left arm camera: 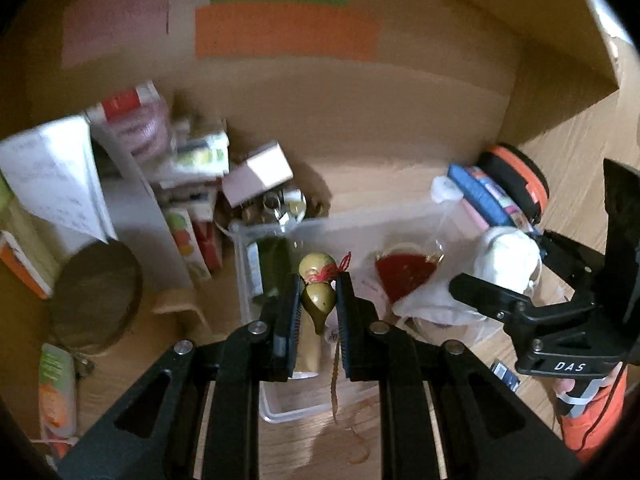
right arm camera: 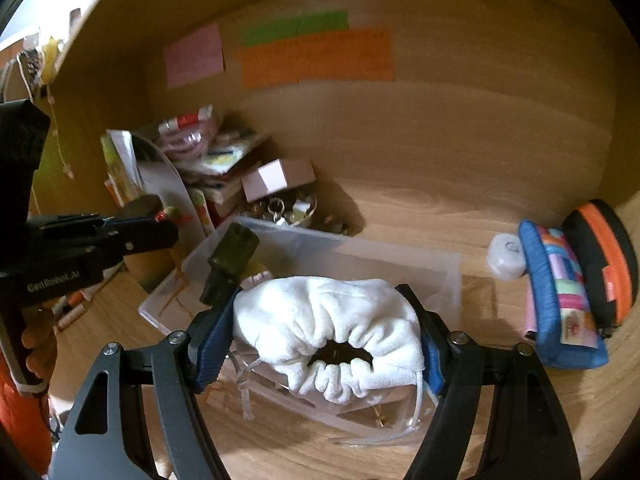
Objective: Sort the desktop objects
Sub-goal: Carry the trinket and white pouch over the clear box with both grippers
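Behind clear bin [right arm camera: 420, 264]: box stack [right arm camera: 224, 168], keyring pile [right arm camera: 288, 208].

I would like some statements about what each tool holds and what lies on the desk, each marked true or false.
1. The left tool grips a small gourd tied with red string. True.
2. The right tool is empty. False: it is shut on a white pouch.
3. A clear plastic bin sits on the desk below both tools. True.
4. The sticky notes on the back wall are all blue. False: they are pink, green and orange.
5. A blue pencil case lies beside an orange and black case. True.
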The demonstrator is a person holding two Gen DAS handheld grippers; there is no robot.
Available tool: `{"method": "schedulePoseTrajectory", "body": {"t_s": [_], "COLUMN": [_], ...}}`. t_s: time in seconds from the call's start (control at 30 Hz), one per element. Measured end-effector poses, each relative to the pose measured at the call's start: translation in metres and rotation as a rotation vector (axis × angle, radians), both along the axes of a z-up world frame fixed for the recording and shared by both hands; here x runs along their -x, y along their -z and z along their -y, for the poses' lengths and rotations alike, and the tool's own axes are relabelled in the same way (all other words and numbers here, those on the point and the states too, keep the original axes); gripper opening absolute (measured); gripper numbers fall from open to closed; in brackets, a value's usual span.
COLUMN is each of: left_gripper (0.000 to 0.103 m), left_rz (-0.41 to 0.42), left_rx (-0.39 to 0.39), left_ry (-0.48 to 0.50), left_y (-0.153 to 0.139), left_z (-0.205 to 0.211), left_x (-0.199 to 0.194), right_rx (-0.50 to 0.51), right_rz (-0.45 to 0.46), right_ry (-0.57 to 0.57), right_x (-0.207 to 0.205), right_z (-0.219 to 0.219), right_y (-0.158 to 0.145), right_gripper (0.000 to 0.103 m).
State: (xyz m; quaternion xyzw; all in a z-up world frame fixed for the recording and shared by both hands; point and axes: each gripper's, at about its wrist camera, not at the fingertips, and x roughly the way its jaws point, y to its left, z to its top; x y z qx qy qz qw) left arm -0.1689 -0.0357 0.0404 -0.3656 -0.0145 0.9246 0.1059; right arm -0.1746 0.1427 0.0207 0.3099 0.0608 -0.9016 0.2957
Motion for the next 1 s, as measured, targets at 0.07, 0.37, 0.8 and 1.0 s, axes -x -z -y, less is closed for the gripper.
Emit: {"method": "schedulePoseTrajectory", "body": {"t_s": [0.07, 0.37, 0.8, 1.0], "left_gripper": [0.016, 0.016, 0.034, 0.051], "left_rz": [0.020, 0.045, 0.059, 0.023], "left_rx": [0.006, 0.023, 0.014, 0.029], "left_ry": [0.002, 0.054, 0.021, 0.025], "left_y": [0.011, 0.037, 0.040, 0.036], "left_z": [-0.001, -0.015, -0.006, -0.012], "left_x": [0.004, 0.003, 0.005, 0.000], "right_rx": [-0.025, -0.052, -0.147, -0.163], "right_rz": [-0.005, -0.012, -0.014, -0.030], "right_ry": [-0.006, -0.040, -0.061, -0.051], "right_x": [0.004, 0.008, 0.008, 0.006], "right_z": [0.006, 0.021, 0.035, 0.035], "right_y": [0.007, 0.021, 0.038, 0.039], "right_gripper": [0.073, 0.073, 0.074, 0.077]}}
